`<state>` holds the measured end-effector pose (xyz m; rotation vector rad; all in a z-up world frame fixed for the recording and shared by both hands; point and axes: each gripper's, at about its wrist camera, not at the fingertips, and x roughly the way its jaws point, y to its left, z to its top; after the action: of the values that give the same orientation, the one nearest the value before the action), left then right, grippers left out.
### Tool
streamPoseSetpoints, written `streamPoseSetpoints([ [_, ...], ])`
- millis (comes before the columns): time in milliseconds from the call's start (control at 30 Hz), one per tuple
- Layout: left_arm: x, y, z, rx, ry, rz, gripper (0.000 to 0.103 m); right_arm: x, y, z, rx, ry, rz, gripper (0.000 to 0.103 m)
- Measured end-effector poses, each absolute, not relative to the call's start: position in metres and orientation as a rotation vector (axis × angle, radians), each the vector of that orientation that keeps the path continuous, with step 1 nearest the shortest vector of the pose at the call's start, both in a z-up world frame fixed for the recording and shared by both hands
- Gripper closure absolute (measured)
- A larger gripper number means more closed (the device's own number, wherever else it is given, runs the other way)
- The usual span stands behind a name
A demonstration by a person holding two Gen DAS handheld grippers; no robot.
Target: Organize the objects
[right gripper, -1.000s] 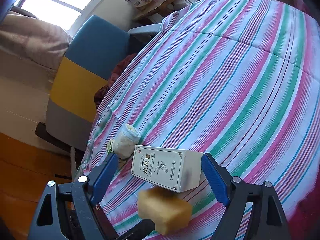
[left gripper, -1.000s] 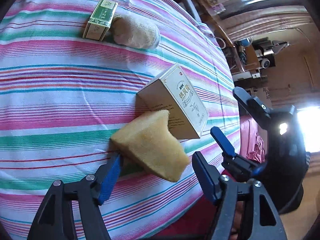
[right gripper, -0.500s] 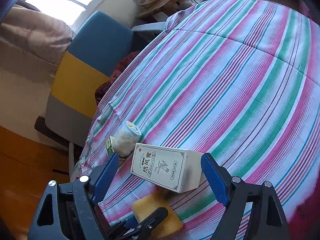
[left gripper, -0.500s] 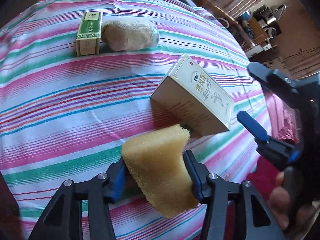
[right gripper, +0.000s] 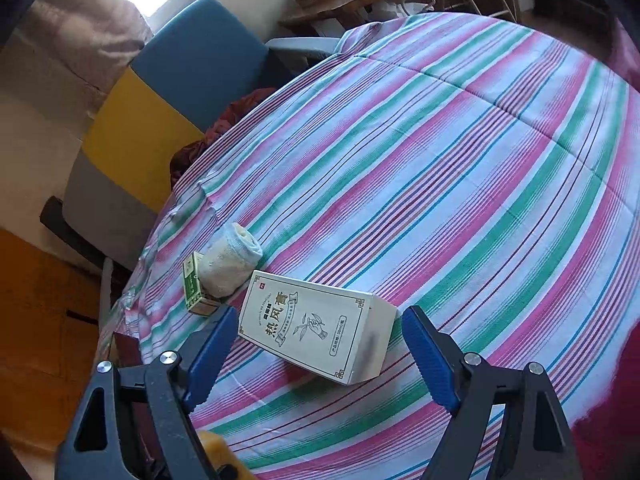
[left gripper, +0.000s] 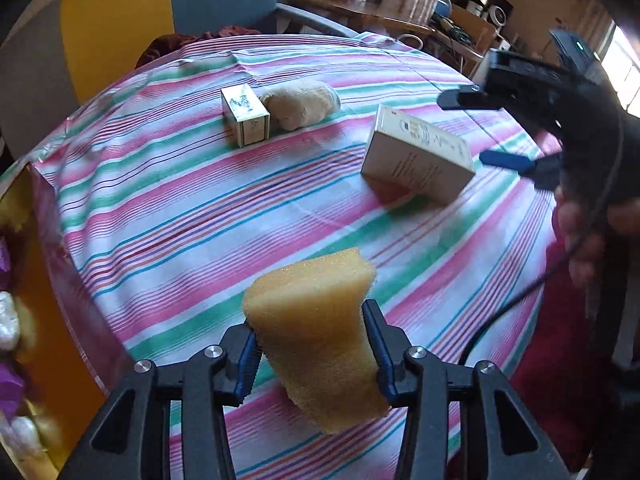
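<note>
A yellow sponge [left gripper: 312,292] is squeezed between the blue pads of my left gripper [left gripper: 312,338], lifted above the striped tablecloth [left gripper: 200,208]; the jaws are still closing on it. Its corner also shows low in the right wrist view as a yellow sponge [right gripper: 216,456]. A white printed box [left gripper: 416,156] lies on the cloth further back. My right gripper [right gripper: 318,318] hangs open over that white box [right gripper: 312,328] without touching it. A small green box [left gripper: 245,120] and a rolled beige cloth [left gripper: 302,106] sit together behind.
The table's near-left edge drops to an orange floor [left gripper: 52,320]. A blue and yellow chair [right gripper: 172,92] stands behind the table. A hand [left gripper: 580,224] holds the right gripper [left gripper: 484,128] at the right. Cluttered shelves [left gripper: 400,12] fill the background.
My left gripper closed from wide open onto the sponge and lifted it while rolling, so the table now looks level. The right gripper shifted only slightly over the white box.
</note>
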<state>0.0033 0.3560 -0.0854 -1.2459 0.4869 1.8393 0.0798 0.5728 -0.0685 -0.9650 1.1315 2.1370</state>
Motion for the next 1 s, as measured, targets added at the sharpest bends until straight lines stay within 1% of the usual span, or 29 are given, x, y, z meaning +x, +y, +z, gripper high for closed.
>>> streamPoseSetpoints([
  [67, 0.003, 0.35, -0.087, -1.23, 0.507, 1.843, 0.056, 0.068, 0.563, -0.062, -1.011, 0.987, 2.169, 0.017],
  [167, -0.003, 0.338, -0.09, -1.242, 0.461, 1.843, 0.056, 0.044, 0.548, -0.058, -1.142, 0.807, 2.243, 0.01],
  [267, -0.005, 0.337, -0.091, -1.245, 0.429, 1.847, 0.056, 0.018, 0.536, -0.063, -1.323, 0.533, 2.275, 0.006],
  [300, -0.005, 0.338, -0.092, -1.243, 0.419, 1.85, 0.056, 0.01, 0.534, -0.068, -1.391, 0.44, 2.264, 0.003],
  [400, -0.005, 0.339, -0.094, -1.246, 0.396, 1.857, 0.056, -0.001, 0.537, -0.085, -1.521, 0.273, 2.217, 0.002],
  [433, -0.006, 0.34, -0.095, -1.247, 0.39, 1.858, 0.056, -0.002, 0.54, -0.092, -1.553, 0.254, 2.204, 0.005],
  [467, -0.007, 0.34, -0.096, -1.25, 0.382, 1.859, 0.056, -0.001, 0.542, -0.096, -1.574, 0.263, 2.201, 0.023],
  [533, -0.008, 0.338, -0.097, -1.257, 0.363, 1.862, 0.056, 0.003, 0.543, -0.103, -1.594, 0.307, 2.194, 0.052],
  [667, -0.007, 0.332, -0.095, -1.252, 0.324, 1.881, 0.057, 0.009, 0.525, -0.102, -1.602, 0.358, 2.254, 0.052],
  [733, -0.004, 0.329, -0.091, -1.233, 0.325, 1.905, 0.058, 0.009, 0.509, -0.1, -1.598, 0.349, 2.291, 0.052],
  [833, 0.002, 0.323, -0.077, -1.163, 0.357, 1.972, 0.059, 0.007, 0.494, -0.103, -1.605, 0.365, 2.33, 0.052],
  [1000, 0.007, 0.304, -0.047, -1.077, 0.314, 2.051, 0.059, 0.01, 0.493, -0.102, -1.59, 0.4, 2.356, 0.052],
])
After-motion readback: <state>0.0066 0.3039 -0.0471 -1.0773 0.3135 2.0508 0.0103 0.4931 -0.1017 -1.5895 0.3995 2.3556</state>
